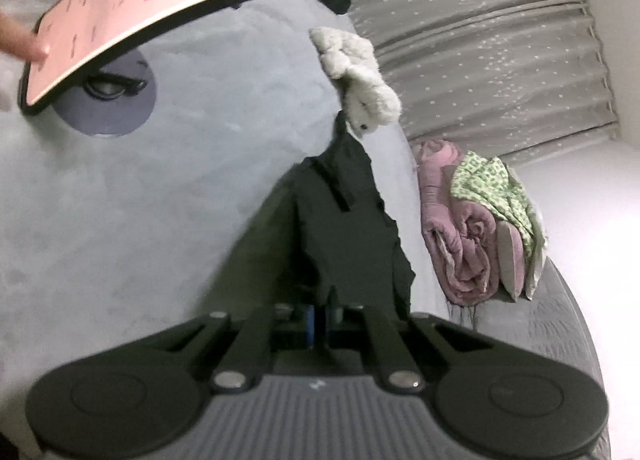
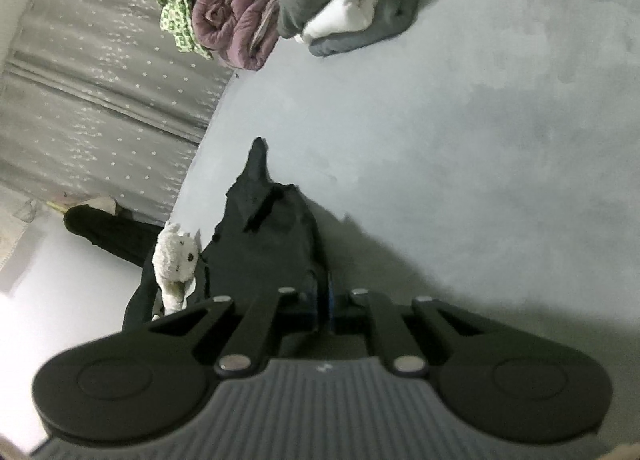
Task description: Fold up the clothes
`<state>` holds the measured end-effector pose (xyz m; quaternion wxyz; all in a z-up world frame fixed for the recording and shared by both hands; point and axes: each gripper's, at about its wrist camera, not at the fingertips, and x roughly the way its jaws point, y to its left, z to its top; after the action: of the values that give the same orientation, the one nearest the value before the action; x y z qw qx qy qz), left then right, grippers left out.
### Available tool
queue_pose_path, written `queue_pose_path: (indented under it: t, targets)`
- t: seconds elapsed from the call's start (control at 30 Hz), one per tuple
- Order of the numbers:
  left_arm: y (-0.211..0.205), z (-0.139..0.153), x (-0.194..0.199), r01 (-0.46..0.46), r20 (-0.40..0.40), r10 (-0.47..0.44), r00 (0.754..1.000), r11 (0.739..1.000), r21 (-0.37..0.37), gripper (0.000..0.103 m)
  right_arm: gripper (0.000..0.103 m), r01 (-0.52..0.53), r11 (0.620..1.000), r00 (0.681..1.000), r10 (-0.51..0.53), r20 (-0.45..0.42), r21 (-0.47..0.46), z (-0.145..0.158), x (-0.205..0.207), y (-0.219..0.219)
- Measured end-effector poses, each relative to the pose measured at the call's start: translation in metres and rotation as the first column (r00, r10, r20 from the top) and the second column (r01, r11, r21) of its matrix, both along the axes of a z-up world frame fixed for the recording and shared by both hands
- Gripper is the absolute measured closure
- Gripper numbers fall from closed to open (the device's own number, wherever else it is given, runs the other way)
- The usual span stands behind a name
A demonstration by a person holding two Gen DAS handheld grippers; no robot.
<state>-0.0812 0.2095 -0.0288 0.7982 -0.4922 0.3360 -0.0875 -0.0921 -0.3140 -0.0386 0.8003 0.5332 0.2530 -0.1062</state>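
Both the left gripper (image 1: 320,324) and right gripper (image 2: 322,312) pinch a black garment (image 1: 340,227) over a grey bed (image 1: 160,199). Folded clothes (image 2: 240,11) lie far off, by a grey curtain (image 2: 100,79).

black garment (image 1: 340,236) bunched up on the grey bed

Dark, crumpled and ragged along its edges, it's pulled up off the bed into a taut peak, with a strap or slit-like detail showing mid-fabric. Its far end trails toward the bed's edge, also visible from the right wrist view (image 2: 272,236).
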Motion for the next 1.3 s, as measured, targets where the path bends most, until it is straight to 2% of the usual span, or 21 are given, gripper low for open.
queue_pose_path:
  t: [0.47,0.73,0.97,1.17,1.3]
  targets:
    - [0.003,0.018,-0.065,0.017,-0.004,-0.017,1.0,0.999,-0.032,0.099,0.098,-0.002,0.997,1.0,0.004,-0.026,0.076,0.018,-0.05,-0.011]
    - [0.008,0.003,-0.099,0.011,-0.041,-0.014,0.999,0.998,-0.059,0.099,0.098,-0.012,0.993,0.999,0.018,-0.05,0.113,0.013,-0.078,-0.011]
    - [0.009,-0.013,-0.095,0.002,-0.07,-0.009,0.998,0.995,-0.105,0.099,0.097,0.015,0.986,0.996,0.001,-0.092,0.169,-0.008,-0.073,-0.013]
    - [0.013,-0.012,-0.079,-0.008,-0.066,-0.004,0.998,0.982,-0.187,0.099,0.097,0.029,0.982,0.997,-0.016,-0.071,0.188,0.001,-0.06,-0.016]
    - [0.01,-0.003,-0.057,-0.011,-0.048,0.001,0.999,0.979,-0.201,0.099,0.097,0.036,0.979,0.998,-0.027,-0.05,0.201,0.009,-0.041,-0.018]
